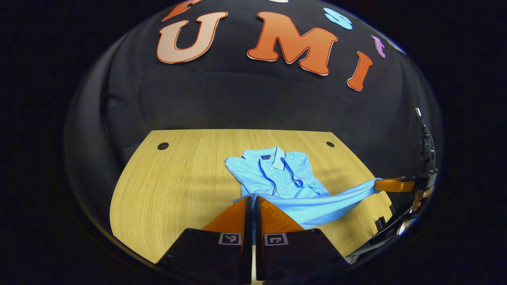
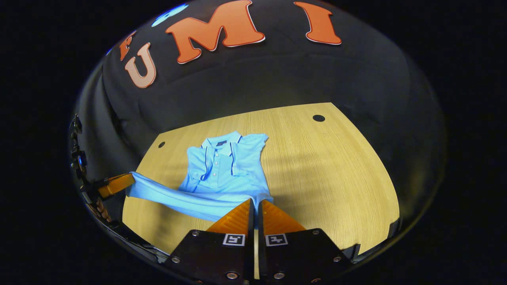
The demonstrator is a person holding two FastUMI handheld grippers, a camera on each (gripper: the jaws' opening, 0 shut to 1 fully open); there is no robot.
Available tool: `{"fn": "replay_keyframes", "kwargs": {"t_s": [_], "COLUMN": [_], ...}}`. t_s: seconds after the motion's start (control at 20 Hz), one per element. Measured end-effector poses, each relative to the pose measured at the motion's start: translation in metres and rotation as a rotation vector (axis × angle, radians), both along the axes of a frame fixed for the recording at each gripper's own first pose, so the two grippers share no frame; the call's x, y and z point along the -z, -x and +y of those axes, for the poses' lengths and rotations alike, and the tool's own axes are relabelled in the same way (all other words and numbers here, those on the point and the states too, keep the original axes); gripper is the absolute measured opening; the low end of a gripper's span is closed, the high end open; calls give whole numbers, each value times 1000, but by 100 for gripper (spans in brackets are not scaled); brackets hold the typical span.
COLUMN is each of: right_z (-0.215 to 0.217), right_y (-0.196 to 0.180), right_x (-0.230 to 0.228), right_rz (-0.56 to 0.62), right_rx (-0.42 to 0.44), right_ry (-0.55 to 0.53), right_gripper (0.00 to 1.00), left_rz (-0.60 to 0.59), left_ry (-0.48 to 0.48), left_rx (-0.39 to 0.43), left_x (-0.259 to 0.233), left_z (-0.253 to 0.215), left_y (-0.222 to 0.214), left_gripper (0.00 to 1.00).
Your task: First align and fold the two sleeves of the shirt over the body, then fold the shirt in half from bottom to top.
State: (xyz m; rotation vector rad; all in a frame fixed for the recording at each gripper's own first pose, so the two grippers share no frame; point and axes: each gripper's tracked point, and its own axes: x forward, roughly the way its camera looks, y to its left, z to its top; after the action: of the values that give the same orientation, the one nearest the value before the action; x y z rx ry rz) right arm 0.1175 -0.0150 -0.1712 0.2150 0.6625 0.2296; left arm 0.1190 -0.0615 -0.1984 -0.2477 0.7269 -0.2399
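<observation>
The light blue polo shirt [image 1: 277, 174] lies in the middle of the wooden worktop [image 1: 178, 186], sleeves folded in. Both grippers, left [image 1: 251, 200] and right [image 2: 255, 204], pinch the bottom hem [image 1: 336, 200] tight and lift it. If one side slips, the fold may go crooked.

A light blue shirt [image 2: 222, 174] lies collar-far on a wooden table [image 2: 324, 174], both sleeves folded over its body. The right gripper [image 2: 255, 206] pinches the near hem, fingers closed on the cloth. At the left edge the left gripper [image 2: 119, 184] grips the hem's other corner (a hand shows just below it), the hem stretched between them, lifted off the table.
</observation>
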Motion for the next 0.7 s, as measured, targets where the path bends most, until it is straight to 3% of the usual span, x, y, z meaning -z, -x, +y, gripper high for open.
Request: {"fn": "replay_keyframes", "kwargs": {"t_s": [0.7], "right_z": [27], "right_y": [-179], "right_x": [-5], "right_rz": [36], "right_rx": [67], "right_ry": [22], "right_gripper": [5], "left_rz": [84], "left_ry": [35], "left_rx": [41], "left_x": [72], "left_z": [-4], "left_y": [-175], "left_gripper": [7]}}
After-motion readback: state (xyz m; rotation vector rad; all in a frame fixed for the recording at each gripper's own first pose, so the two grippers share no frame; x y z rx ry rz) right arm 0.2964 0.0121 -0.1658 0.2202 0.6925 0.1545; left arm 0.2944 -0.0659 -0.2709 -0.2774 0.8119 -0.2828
